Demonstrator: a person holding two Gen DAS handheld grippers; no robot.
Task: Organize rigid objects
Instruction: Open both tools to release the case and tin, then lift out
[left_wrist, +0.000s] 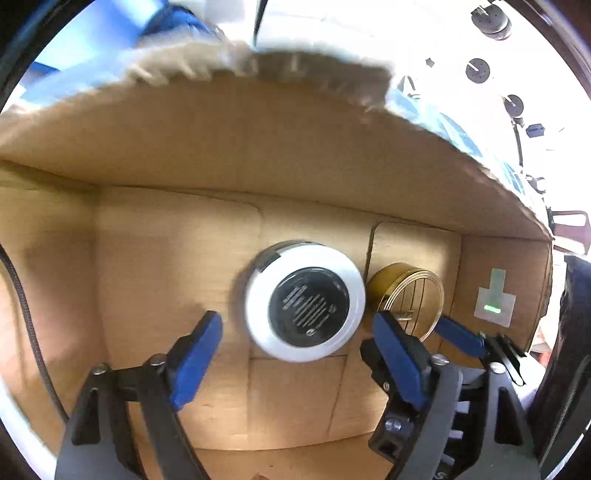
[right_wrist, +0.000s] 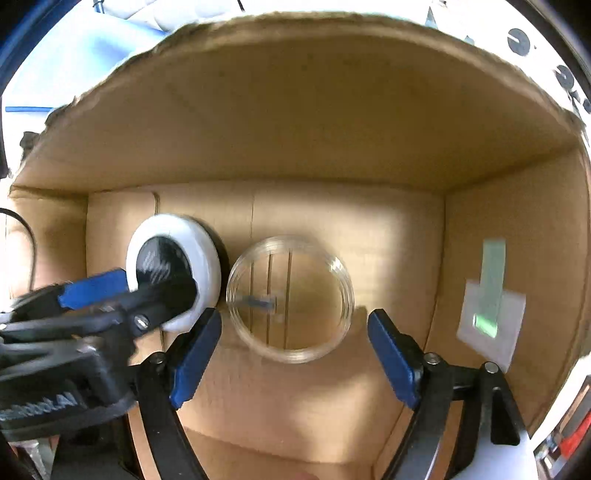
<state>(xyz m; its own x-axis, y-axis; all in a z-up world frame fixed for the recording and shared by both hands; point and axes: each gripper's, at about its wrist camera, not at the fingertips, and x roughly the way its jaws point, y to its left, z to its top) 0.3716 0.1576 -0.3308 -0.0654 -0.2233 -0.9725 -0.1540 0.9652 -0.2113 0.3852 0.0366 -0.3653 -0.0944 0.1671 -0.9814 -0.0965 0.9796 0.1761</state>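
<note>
Looking down into the cardboard box (left_wrist: 229, 147), I see my left hand-held gripper (left_wrist: 299, 332) spread around the white-rimmed black disc (left_wrist: 306, 306) at frame centre, pads clear of it. My right hand-held gripper (right_wrist: 295, 332) stands spread too, around the clear round dish (right_wrist: 290, 299) lying mid-frame on the box floor, just beside the disc.

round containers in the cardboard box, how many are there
2. The white-rimmed round container with a dark lid sits on the box floor; the clear glass jar stands touching its right side. Nothing else shows inside.
</note>
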